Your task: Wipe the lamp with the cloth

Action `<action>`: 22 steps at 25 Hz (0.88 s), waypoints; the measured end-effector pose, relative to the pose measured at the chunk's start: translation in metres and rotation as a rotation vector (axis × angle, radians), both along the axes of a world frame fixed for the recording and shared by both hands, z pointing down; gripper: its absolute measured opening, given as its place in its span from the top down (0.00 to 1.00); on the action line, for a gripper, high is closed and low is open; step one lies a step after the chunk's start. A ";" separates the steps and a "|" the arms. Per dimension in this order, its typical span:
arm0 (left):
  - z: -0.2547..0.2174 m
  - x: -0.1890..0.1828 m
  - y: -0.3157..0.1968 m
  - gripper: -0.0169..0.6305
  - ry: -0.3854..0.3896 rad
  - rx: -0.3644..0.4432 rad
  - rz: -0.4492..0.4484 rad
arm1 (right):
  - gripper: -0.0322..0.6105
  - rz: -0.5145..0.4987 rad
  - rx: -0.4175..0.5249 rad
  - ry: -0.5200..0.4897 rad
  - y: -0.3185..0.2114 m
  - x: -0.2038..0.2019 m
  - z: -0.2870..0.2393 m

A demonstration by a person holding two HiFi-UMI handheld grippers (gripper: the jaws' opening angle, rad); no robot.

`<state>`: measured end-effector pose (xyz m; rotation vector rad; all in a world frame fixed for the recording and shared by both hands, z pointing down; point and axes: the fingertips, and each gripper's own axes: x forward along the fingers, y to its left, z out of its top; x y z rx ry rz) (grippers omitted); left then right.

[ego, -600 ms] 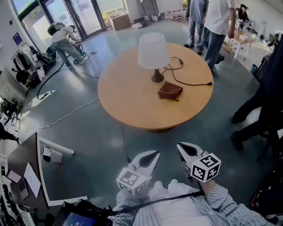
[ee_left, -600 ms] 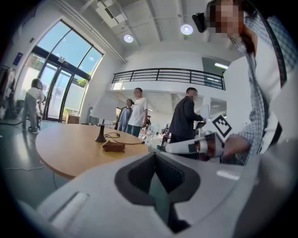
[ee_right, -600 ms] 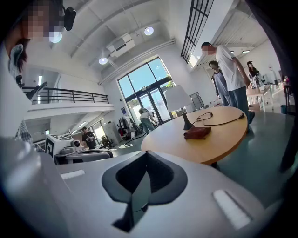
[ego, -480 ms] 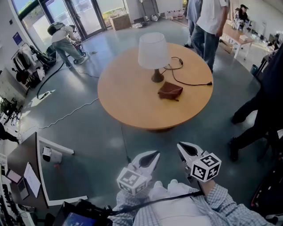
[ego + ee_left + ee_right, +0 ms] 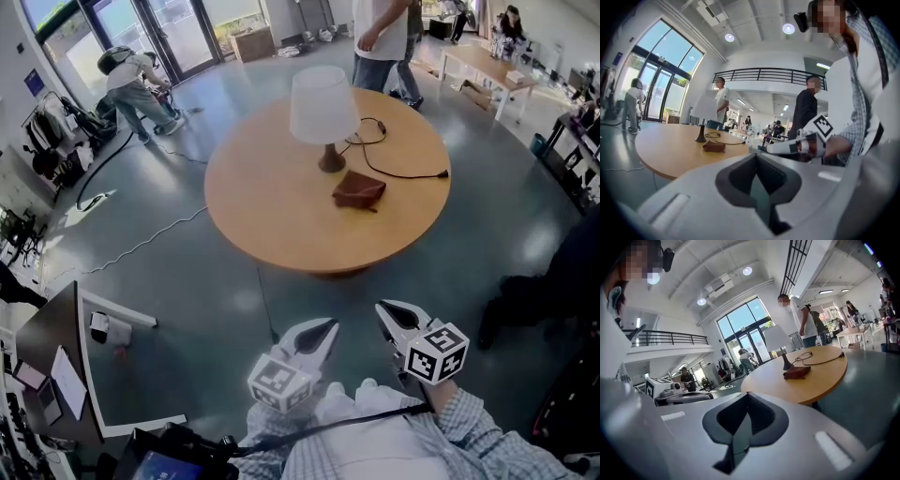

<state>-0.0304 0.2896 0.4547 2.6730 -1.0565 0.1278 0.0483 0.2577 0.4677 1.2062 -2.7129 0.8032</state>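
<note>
White-shaded lamp (image 5: 322,111) upright on a dark base, far side of the round wooden table (image 5: 272,216), black cord trailing right; crumpled brown cloth (image 5: 358,191) just beside the base, nearer the camera

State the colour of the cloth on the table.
The cloth is dark reddish brown, clearest in the head view.

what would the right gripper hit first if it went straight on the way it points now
Probably the near edge of the table. The right gripper is shut and empty, with a stretch of floor between. Depth is unclear, so it might pass under the rim instead.
</note>
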 end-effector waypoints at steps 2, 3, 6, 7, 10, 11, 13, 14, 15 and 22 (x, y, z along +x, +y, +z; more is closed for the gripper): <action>-0.001 0.001 0.000 0.97 0.003 -0.005 0.002 | 0.95 -0.003 0.001 0.000 -0.001 0.000 0.000; -0.001 0.001 -0.001 0.97 0.003 -0.006 0.001 | 0.95 -0.005 0.001 0.000 -0.001 -0.001 -0.001; -0.004 0.005 0.000 0.97 0.007 -0.017 0.009 | 0.95 -0.008 0.001 0.001 -0.003 0.000 0.000; -0.004 0.006 0.000 0.97 0.008 -0.019 0.009 | 0.95 -0.008 0.001 0.000 -0.003 0.000 0.000; -0.002 0.006 -0.002 0.97 0.004 -0.018 0.000 | 0.95 -0.001 -0.007 -0.007 -0.005 0.003 0.001; -0.002 0.007 -0.003 0.97 0.005 -0.021 0.000 | 0.95 0.003 -0.010 -0.012 -0.006 0.005 0.001; -0.004 0.012 -0.005 0.97 0.005 -0.025 0.005 | 0.95 0.007 -0.012 -0.017 -0.008 0.010 0.001; -0.004 0.014 -0.006 0.97 0.004 -0.025 0.006 | 0.95 0.007 -0.012 -0.016 -0.009 0.012 0.001; -0.005 0.017 -0.008 0.97 0.002 -0.023 0.006 | 0.95 0.007 -0.012 -0.016 -0.011 0.014 0.001; -0.014 0.029 -0.022 0.97 0.000 0.008 -0.019 | 0.95 0.005 -0.007 -0.033 -0.020 0.032 -0.002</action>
